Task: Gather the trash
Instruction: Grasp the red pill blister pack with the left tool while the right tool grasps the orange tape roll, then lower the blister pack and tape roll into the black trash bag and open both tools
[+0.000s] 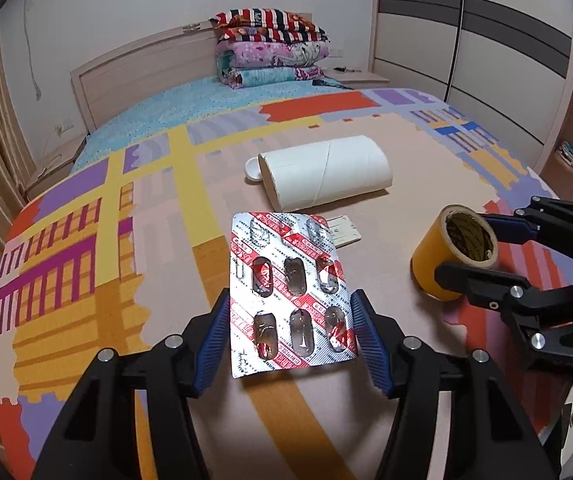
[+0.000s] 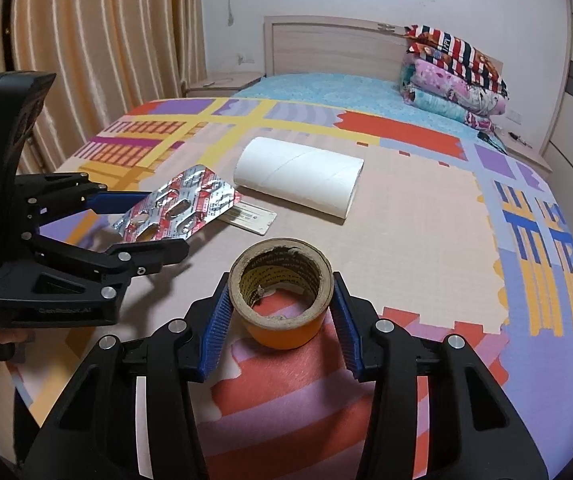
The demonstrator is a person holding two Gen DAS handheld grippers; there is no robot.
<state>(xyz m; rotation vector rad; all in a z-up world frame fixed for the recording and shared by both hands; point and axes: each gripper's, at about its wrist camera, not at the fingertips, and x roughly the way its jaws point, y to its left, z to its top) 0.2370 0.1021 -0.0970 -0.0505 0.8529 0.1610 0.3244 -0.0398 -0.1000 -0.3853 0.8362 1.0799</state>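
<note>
Gripping trash on the bed [image 1: 158,208].
Left fingers [image 1: 290,336] pinching blister pack [image 1: 286,280] edgewise, risking buckling; right fingers [image 2: 282,312] clamping tape roll [image 2: 282,300], tube [image 1: 322,172] waiting at twelve o'clock.

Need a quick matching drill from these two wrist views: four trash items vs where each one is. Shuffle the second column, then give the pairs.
Items
1. blister pack
2. tape roll
3. paper tube
4. white lid

Places
A. lying on its side on the mat, no gripper at it
B. between the right gripper's blue pads
C. tucked at the tube's open end, partly hidden
D. between the left gripper's blue pads, tilted up off the mat

Pairs: 1-D, 2-B, 3-A, 4-C
</note>
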